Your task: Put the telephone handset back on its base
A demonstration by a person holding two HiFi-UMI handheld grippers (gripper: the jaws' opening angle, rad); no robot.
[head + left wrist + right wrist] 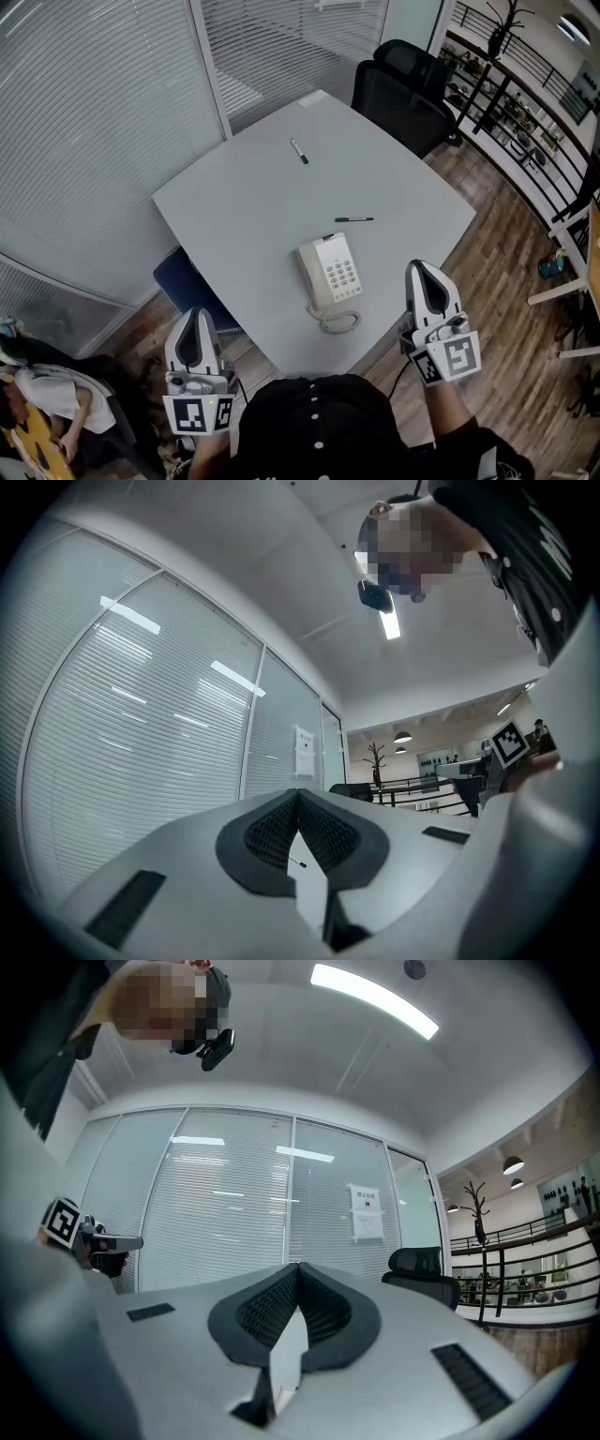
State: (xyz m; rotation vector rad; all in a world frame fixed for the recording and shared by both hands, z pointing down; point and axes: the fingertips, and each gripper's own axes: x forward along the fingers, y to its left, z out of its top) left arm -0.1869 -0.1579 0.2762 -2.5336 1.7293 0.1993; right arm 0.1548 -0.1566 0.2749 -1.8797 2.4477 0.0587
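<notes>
Left tool (195, 319), right tool (422, 272) closed, empty, flanking table (281, 197) corner; telephone (330, 272) near its edge.

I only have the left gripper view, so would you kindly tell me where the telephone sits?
Observer: In the head view the telephone sits on the grey table, close to its near edge.
Operator: Thank you; how does it look?
Observer: The handset appears seated along the left side of the base, with the coiled cord looping at the near end.
Operator: And the other hand?
Observer: In the right gripper view the right gripper has its fingers shut, with nothing between them.
</notes>
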